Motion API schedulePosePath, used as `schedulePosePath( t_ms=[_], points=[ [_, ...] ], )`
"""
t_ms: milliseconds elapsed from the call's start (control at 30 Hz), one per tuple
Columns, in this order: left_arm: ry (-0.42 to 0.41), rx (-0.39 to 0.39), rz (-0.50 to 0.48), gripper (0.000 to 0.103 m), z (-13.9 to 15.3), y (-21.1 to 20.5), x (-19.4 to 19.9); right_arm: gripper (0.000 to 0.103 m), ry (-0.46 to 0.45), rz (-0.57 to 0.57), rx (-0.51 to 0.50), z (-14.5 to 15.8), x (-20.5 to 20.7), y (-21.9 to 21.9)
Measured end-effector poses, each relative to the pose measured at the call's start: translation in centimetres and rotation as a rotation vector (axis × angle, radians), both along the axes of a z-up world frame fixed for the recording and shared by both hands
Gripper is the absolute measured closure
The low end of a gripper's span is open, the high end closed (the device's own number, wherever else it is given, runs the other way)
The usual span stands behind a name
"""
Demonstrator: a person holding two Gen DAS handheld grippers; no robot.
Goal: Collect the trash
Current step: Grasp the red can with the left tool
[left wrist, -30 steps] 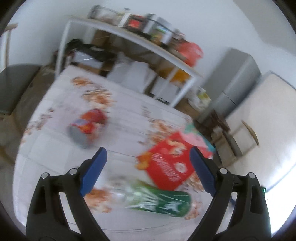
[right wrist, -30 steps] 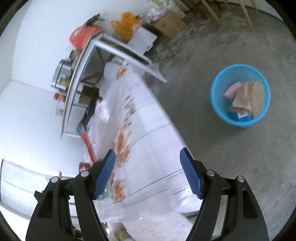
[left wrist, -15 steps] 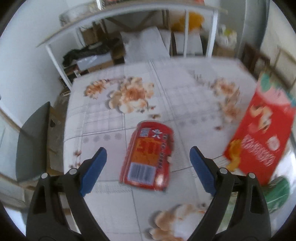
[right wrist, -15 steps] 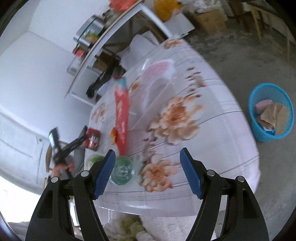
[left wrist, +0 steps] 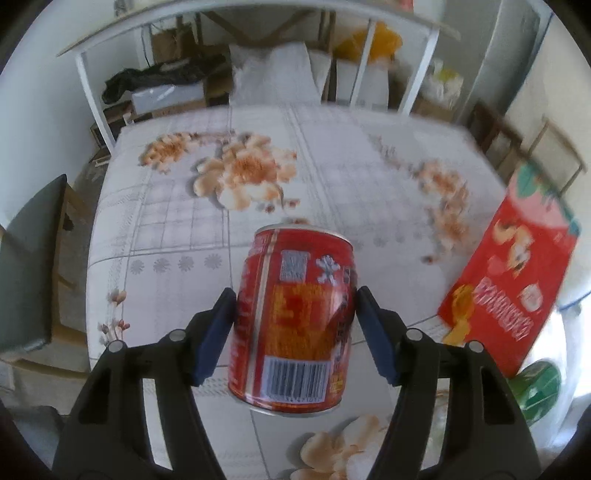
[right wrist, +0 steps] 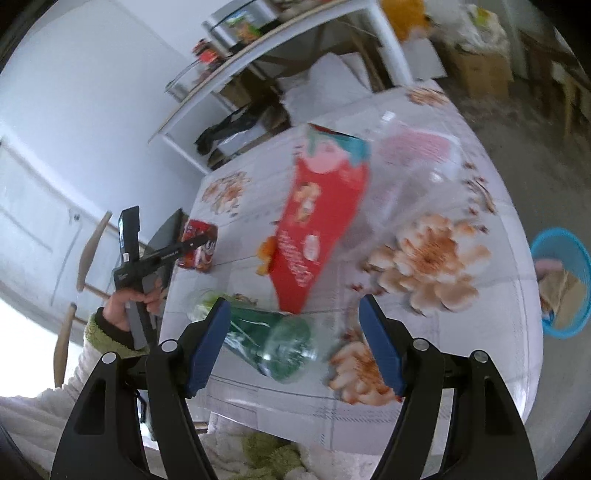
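A red drinks can (left wrist: 295,317) lies on the floral tablecloth (left wrist: 332,166), and my left gripper (left wrist: 295,332) is shut on it, both blue pads against its sides. The can also shows in the right wrist view (right wrist: 197,245), with the left gripper (right wrist: 173,251) around it. My right gripper (right wrist: 295,343) is open and empty above the table's near edge, over a green plastic bottle (right wrist: 269,339) lying on its side. A red snack box (right wrist: 317,229) lies behind the bottle. A clear plastic container with a pink label (right wrist: 417,155) lies beyond the box.
A blue waste basket (right wrist: 561,280) with paper in it stands on the concrete floor right of the table. A white shelf rack (left wrist: 258,22) with boxes and bags stands behind the table. A chair (left wrist: 29,266) stands at the table's left side.
My left gripper has moved forward around the red can and closed on it. My right gripper has swung closer over the table, bringing the green bottle and red box nearer.
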State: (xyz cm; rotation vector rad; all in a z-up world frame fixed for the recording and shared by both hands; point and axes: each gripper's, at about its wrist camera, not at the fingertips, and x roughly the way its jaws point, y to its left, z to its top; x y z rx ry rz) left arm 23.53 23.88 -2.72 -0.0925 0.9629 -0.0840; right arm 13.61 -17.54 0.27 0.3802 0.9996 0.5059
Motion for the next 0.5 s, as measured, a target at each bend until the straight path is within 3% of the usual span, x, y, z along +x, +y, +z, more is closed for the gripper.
schedulePosePath(
  t_ms=[100, 233, 500],
  points=[
    [-0.108, -0.057, 0.044, 0.041, 1.1, 0.9, -2.1, 0.033, -0.025, 0.045, -0.007, 0.8, 0.7, 2.0],
    [-0.143, -0.106, 0.119, 0.041, 0.9, 1.9, -4.0, 0.033, -0.024, 0.096, -0.011, 1.0, 2.0, 4.5],
    [-0.220, -0.090, 0.205, 0.041, 0.5, 2.2, -7.5, 0.033, -0.085, 0.248, -0.118, 2.1, 5.6, 11.1]
  ],
)
